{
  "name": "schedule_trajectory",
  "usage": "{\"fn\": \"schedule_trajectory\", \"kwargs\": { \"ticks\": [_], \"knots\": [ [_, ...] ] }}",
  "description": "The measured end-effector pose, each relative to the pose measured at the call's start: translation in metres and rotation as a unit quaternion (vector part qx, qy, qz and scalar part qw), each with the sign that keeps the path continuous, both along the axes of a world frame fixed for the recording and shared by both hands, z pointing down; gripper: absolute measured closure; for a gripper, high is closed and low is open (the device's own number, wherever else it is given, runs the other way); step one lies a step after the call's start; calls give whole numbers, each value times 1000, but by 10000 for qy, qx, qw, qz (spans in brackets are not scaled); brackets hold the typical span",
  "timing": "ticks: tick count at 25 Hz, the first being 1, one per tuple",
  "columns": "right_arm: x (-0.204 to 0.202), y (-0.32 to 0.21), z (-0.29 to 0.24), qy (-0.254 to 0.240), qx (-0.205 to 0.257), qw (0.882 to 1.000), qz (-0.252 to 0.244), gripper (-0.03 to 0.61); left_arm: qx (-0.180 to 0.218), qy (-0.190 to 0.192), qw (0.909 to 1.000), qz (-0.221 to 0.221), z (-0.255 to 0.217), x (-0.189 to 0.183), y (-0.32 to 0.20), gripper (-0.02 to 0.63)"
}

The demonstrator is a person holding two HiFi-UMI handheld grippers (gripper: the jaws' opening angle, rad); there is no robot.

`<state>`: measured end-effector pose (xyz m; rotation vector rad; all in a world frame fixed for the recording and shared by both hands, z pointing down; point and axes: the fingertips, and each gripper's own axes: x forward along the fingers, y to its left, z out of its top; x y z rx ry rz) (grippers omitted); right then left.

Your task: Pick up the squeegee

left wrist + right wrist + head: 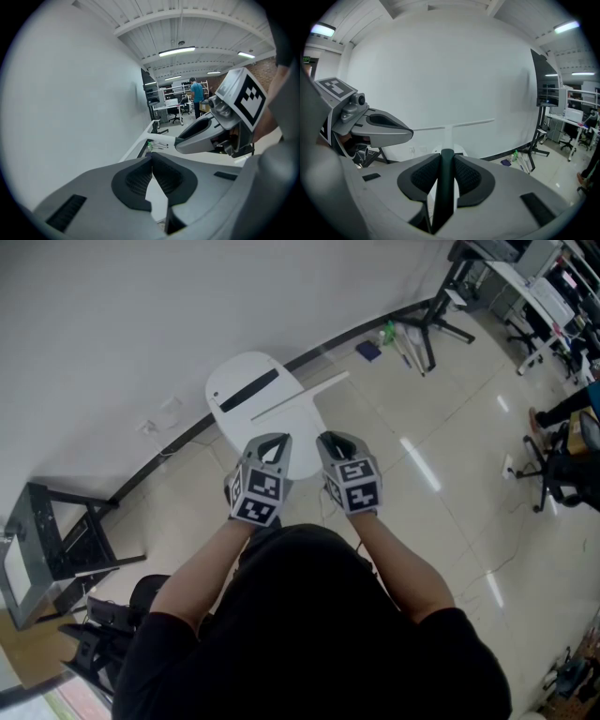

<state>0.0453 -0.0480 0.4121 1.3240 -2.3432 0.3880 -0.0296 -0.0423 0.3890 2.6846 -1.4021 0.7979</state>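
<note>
My right hand-held gripper (446,157) is clamped on the squeegee (454,125) by its dark handle, white blade out front over the table (236,368). My left hand-held gripper (151,157) has its jaws pinched together, empty.

both forearms reach forward side by side. left gripper (270,444) has its jaws closed together, empty; right gripper (337,442) clamps the squeegee (446,183) handle.
</note>
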Motion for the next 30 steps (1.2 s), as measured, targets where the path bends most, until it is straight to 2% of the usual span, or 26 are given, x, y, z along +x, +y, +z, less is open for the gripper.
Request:
{"fn": "schedule_trajectory", "kwargs": {
  "ticks": [30],
  "knots": [
    [-8, 2, -1, 58, -2, 9999, -123, 479, 24, -35, 10000, 42, 1, -3, -2, 608]
  ]
}}
